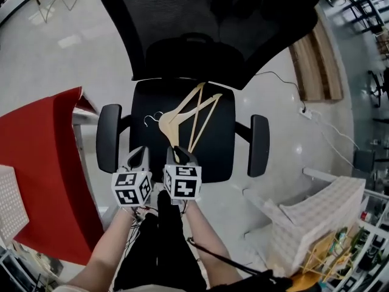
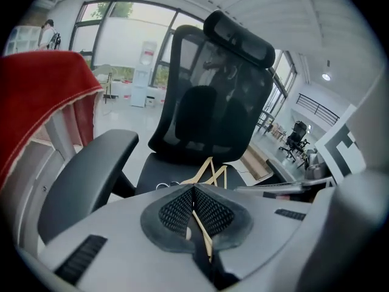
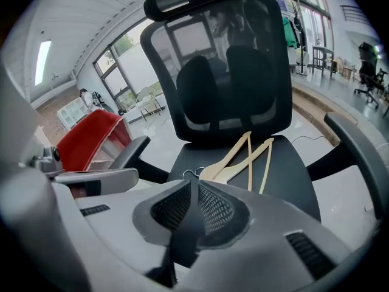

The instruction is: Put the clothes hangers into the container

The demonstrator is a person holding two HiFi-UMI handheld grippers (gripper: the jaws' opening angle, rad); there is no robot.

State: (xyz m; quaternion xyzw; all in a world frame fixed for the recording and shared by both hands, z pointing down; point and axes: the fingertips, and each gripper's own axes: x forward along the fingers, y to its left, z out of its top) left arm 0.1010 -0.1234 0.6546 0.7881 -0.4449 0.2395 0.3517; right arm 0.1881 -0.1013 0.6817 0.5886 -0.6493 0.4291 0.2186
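Two wooden hangers (image 1: 188,117) with metal hooks lie crossed on the black seat (image 1: 222,145) of an office chair. Both gripper views show them ahead, the hangers (image 2: 209,170) just past my left jaws and the hangers (image 3: 240,157) beyond my right jaws. My left gripper (image 1: 138,154) hovers at the seat's front edge, left of the hangers, with its pads (image 2: 182,208) together. My right gripper (image 1: 182,156) is beside it, over the near end of the hangers, shut with nothing seen in it. A white perforated container (image 1: 316,224) stands on the floor at lower right.
Black armrests (image 1: 108,137) (image 1: 259,145) flank the seat and the mesh backrest (image 1: 213,23) rises behind it. A red cloth (image 1: 48,157) covers a stand at left. On the floor at right lie a white power strip with cable (image 1: 307,111) and a wooden platform (image 1: 316,59).
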